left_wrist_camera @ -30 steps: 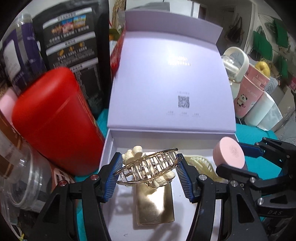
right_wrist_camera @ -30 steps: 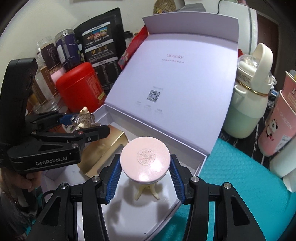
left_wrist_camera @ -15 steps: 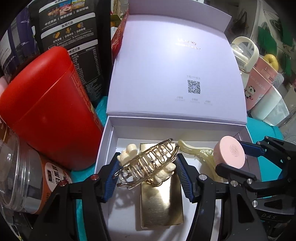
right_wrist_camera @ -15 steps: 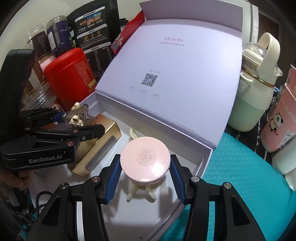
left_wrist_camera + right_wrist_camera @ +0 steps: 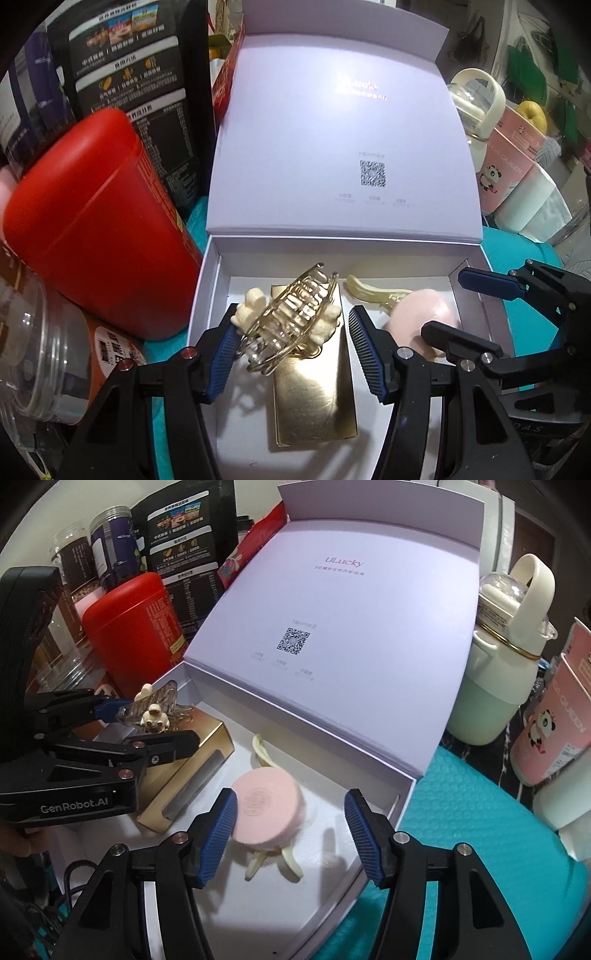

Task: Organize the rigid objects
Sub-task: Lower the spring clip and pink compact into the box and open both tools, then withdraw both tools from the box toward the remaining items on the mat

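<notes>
The right gripper jaws are opening; a second ago they clamped the pink disc, which now lies tilted on the cream clip inside the box, touching only the left pad.

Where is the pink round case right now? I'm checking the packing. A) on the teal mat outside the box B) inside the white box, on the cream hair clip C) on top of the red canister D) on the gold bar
B: the pink round case sits inside the white box, resting on the cream hair clip, between the opening jaws of the right hand-held gripper.
</notes>
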`<action>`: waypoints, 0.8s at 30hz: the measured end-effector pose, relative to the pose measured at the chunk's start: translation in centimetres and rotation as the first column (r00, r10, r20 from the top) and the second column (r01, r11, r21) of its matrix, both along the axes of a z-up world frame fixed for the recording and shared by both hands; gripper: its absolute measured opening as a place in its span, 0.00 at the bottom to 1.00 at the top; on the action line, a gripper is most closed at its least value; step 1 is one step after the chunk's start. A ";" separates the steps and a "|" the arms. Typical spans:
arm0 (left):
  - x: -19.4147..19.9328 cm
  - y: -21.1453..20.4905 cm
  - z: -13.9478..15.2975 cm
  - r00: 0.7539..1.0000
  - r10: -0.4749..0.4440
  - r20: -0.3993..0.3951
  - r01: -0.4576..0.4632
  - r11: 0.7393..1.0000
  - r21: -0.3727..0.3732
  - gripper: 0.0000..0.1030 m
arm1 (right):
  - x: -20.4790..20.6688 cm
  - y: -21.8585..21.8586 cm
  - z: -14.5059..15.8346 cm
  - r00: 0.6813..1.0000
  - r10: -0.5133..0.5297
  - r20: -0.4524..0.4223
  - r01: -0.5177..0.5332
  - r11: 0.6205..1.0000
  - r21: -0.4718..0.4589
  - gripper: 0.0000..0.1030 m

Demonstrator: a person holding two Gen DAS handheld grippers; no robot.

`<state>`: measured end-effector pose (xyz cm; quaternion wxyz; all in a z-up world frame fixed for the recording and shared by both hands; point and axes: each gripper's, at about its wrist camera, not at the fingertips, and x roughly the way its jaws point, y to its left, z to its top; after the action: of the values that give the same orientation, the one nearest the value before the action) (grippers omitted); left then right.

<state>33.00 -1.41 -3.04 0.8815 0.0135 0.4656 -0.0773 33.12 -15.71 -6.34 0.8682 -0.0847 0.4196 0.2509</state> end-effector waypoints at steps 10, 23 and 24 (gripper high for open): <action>-1.5 -0.2 2.1 0.997 0.004 0.072 -0.007 0.999 0.032 0.56 | -0.5 -0.4 0.9 1.000 -0.007 0.018 0.007 1.000 0.014 0.59; -3.4 -1.3 5.1 0.991 0.007 0.133 -0.014 0.999 0.053 0.56 | -3.0 -1.1 3.3 0.997 -0.012 0.080 0.011 1.000 0.011 0.59; -3.6 -1.1 5.4 0.991 0.011 0.134 -0.017 0.999 0.048 0.56 | -3.2 -1.2 3.6 0.996 -0.016 0.086 0.015 1.000 0.012 0.59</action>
<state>29.36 -2.51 2.38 0.9107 0.0369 0.4072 -0.0587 29.92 -16.86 -2.70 0.8879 -0.0873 0.3810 0.2426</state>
